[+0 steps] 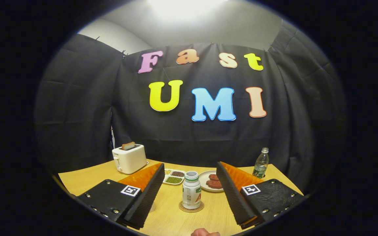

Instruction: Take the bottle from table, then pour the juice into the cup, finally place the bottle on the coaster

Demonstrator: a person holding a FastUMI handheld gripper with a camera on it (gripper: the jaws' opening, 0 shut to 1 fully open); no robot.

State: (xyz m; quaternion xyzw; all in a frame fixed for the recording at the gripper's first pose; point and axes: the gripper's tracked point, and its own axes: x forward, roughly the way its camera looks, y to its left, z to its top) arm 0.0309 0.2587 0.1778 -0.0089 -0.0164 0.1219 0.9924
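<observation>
wide apart stand the two fingers of the tool [190, 196], holding nothing and touching nothing. between them, a little ahead, the bottle [191, 190] stands upright on the round coaster [191, 207], its cap off and its mouth open. the coaster lies flat on the wooden surface [87, 178]. beyond the bottle sits a divided tray [174, 177] of dried grains and a plate [210, 181] with dark reddish pieces, part hidden by the right finger. a white toaster [129, 158] with a slice in its slot stands far off to the left, and a clear water bottle [261, 163] stands far right near the wall. a fingertip [204, 232] of the person shows below the fingers.
</observation>
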